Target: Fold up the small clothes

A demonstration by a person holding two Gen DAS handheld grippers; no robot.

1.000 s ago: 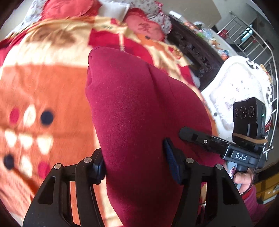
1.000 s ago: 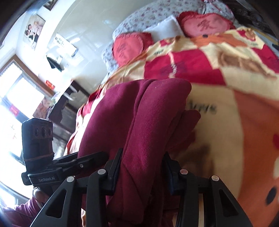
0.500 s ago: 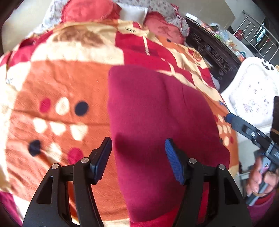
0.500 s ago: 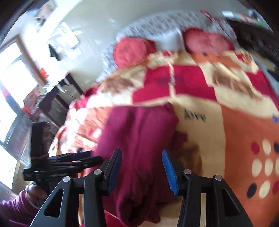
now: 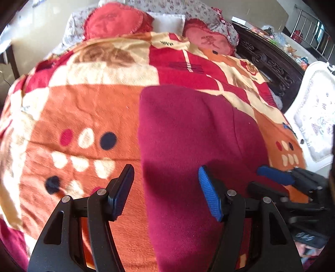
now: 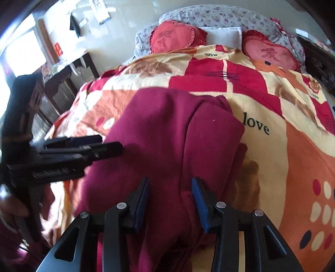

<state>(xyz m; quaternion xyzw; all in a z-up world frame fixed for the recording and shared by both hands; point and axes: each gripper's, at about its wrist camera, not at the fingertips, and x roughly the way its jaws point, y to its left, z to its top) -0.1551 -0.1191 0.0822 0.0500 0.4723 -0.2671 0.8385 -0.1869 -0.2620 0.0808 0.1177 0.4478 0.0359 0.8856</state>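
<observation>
Item: folded maroon garment (image 5: 194, 146), lying flat on the patterned blanket (image 5: 83, 117) of the bed, a lengthwise crease toward its right side. Left hand-held gripper (image 5: 166, 192): fingers spread, empty, over the garment's near left edge. Right hand-held gripper (image 6: 170, 202): fingers spread, gripping nothing, above the garment's near end.

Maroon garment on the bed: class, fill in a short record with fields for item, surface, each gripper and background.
item: maroon garment, lying folded in layers, one panel over another
surface: patterned blanket on a bed
left gripper: open, holding nothing, above the garment's left edge
right gripper: open, garment beneath it
background: two heart cushions, a floral pillow
</observation>
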